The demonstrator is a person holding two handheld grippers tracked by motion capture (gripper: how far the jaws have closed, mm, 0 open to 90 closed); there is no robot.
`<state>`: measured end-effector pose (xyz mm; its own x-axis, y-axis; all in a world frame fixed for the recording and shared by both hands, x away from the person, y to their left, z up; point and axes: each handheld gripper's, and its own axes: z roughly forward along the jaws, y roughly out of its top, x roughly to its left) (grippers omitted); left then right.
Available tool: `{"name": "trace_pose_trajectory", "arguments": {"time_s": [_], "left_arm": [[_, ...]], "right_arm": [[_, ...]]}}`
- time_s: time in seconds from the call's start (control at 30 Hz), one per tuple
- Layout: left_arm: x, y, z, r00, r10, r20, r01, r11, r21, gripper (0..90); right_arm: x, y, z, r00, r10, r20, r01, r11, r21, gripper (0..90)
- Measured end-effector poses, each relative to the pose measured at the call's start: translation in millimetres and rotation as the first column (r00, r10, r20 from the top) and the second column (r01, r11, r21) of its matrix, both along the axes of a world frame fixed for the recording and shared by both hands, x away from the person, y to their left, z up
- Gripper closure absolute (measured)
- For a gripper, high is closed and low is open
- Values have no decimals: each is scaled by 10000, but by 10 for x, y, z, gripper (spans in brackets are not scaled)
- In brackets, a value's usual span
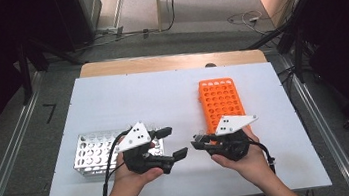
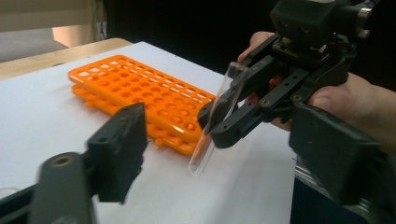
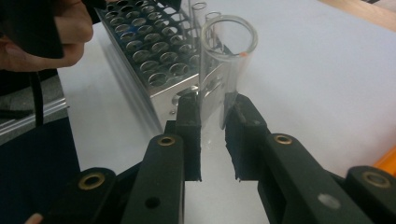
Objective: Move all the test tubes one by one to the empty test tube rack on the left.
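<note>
Right tongs point(image 3: 212, 109) clamped on clear test tube point(image 3: 224, 70), long axis near upright, mouth up; left tongs point(image 1: 170, 143) apart, empty.

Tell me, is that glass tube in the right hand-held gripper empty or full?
Empty: the glass tube is clear right through, and its open mouth shows nothing inside. The right hand-held gripper clamps it near the middle.

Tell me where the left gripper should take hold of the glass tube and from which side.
Grip the test tube on its bare upper length, above the right gripper, which clamps it near the middle. Come side-on across the tube: the left gripper faces it, jaws open.
</note>
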<state>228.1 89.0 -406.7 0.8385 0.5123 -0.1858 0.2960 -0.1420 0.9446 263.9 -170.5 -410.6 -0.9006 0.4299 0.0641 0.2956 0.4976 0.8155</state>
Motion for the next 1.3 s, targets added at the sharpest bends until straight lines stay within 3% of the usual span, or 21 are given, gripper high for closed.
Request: {"name": "trace_pose_trajectory", "arguments": {"time_s": [0.33, 0.73, 1.17, 1.3], "left_arm": [[-53, -182, -7, 9998, -143, 155, 138, 9992, 369, 460], [-84, -252, -28, 9986, -298, 446, 263, 9966, 782, 702], [-91, -213, -5, 9974, -126, 709, 66, 9964, 844, 751], [-82, -187, 1, 9977, -140, 671, 86, 9968, 793, 758]], "right_arm": [[-100, 162, -35, 9984, 566, 53, -564, 9979, -333, 742], [-164, 262, -44, 9948, 1015, -35, -1015, 9936, -496, 742], [-164, 254, -30, 9942, 1074, -87, -1077, 9934, -388, 735], [-165, 252, -28, 9931, 1172, -49, -1173, 9926, -316, 669]]}}
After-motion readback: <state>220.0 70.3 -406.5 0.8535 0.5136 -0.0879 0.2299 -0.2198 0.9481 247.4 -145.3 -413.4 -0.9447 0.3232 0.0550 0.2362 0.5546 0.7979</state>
